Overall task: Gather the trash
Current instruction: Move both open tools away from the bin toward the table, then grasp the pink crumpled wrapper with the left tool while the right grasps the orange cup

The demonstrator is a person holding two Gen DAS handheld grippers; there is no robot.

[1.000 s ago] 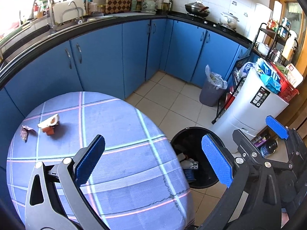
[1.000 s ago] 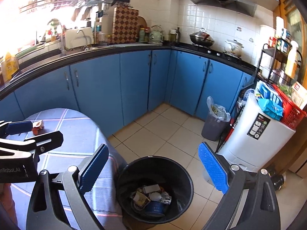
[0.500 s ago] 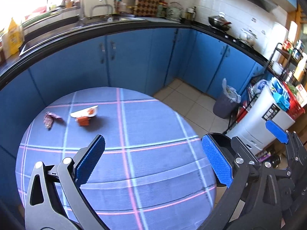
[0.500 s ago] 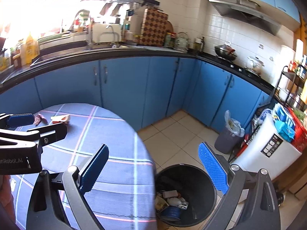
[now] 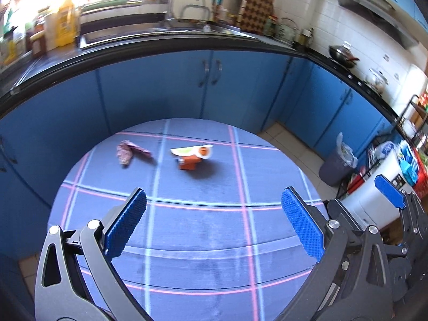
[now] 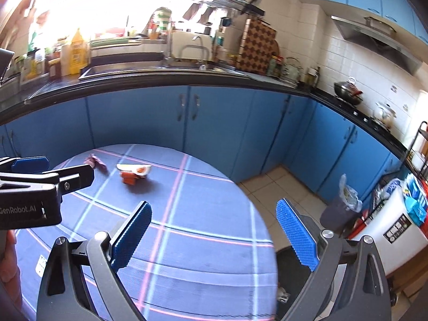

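**Two pieces of trash on the round counter**

The round counter [image 5: 187, 240] has a blue cloth with pink and white lines. Behind it stand blue cabinets [image 6: 219, 123] and a sink [image 6: 160, 65]. A crumpled wrapper [image 5: 125, 152] and an orange carton [image 5: 191, 157] lie near its far edge. The left gripper [image 5: 214, 230] and right gripper [image 6: 214, 236] both have released, empty fingers. "GenRobot.AI" is readable on the left one.

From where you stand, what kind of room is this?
A home kitchen, most likely: a sink with a tap set in the black counter, blue cabinets beneath, and a wok on the stove.
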